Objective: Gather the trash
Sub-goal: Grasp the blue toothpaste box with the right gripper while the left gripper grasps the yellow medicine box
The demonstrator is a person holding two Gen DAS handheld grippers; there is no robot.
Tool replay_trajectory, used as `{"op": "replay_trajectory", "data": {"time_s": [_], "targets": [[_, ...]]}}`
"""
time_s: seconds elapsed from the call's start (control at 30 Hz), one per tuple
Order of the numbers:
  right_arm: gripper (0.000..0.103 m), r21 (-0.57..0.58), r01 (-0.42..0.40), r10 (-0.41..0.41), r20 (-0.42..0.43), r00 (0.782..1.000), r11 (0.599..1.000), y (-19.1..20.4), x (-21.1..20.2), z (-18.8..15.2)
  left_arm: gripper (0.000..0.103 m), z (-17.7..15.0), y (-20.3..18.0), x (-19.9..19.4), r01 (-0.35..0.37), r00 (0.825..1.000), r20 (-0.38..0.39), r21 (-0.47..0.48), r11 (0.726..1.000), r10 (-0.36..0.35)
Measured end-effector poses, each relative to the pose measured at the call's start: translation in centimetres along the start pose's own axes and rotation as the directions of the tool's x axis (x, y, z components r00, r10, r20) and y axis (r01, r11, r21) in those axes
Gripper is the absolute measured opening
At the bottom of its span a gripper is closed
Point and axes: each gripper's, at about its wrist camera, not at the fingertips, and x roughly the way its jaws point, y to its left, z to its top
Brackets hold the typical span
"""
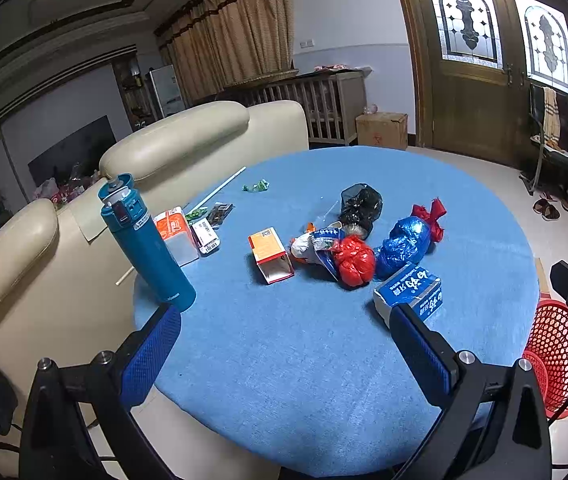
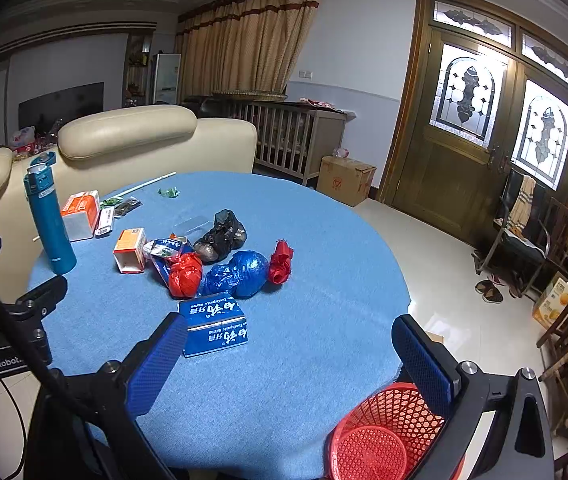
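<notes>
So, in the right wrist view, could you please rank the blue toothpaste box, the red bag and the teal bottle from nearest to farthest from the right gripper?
1. Blue toothpaste box, beside the left finger.
2. Red bag, mid-table behind the box.
3. Teal bottle, far left edge by the sofa.

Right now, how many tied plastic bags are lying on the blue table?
3. A red bag lies nearest the orange box, a blue bag with red ties to its right, and a black bag behind them. More could be hidden.

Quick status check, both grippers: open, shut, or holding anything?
Left gripper: open, holding nothing, above the blue table.
Right gripper: open, holding nothing, near the blue toothpaste box.
</notes>
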Motion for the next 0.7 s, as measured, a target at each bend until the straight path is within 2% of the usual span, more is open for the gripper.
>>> {"op": "replay_trajectory", "data": {"time_s": [0.37,0.53,0.63,0.7], "targets": [[0.103,0.025,-0.04,0.041,-0.037,0.998,0.999,-0.3,1.0,-0.3,0.103,-0.4,0.5,1.0,-0.007,1.0,-0.024,-0.006,1.0,0.007],[0.103,0.063,-0.111,0.116,-0.091,0.989,0.992,-0.3,2.5,-0.7,0.103,-1.0,1.2,2.2,-0.017,0.998,-0.052,-0.011,1.0,0.017],[0.103,0.124,-0.201,0.221,-0.17,0.96,0.972,-0.4,4.8,-1.5,0.103,-1.7,1.6,3.6,-0.029,0.996,-0.082,-0.005,1.0,0.029],[0.103,0.171,-0.254,0.29,-0.236,0.927,0.952,-0.3,6.9,-2.0,0.103,-2.2,1.9,4.5,-0.035,0.994,-0.105,-0.008,0.999,0.034]]}}
